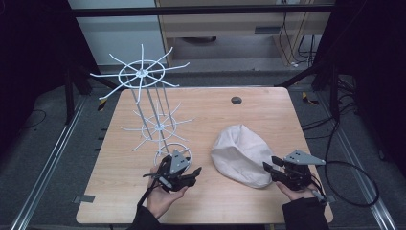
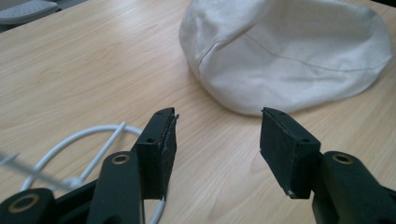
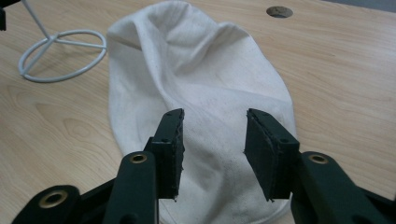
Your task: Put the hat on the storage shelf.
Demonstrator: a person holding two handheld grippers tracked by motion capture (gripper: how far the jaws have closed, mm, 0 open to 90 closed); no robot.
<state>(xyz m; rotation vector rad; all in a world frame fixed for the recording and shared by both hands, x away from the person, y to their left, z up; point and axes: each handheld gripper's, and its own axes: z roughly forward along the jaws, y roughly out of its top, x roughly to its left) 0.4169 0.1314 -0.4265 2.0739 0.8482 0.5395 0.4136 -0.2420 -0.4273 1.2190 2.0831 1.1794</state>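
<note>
On the right half of the counter (image 1: 119, 201) lies a soft white hat (image 1: 242, 155), flat and a bit crumpled, with nothing gripping it. Just by its near edge sits the right claw (image 1: 272, 165), let go and open, with the cloth showing between its jaws but not pinched. Farther left is the left claw (image 1: 191, 171), also wide open and holding nothing, pointing across the bare wood toward the hat. Right behind it stands a white wire rack (image 1: 143, 76) with spokes sticking out at two levels and a ring for a foot. My guess is that the hat has just been put down and both claws are free. If it should hang on the rack, a claw must pinch its edge and lift it up.
</note>
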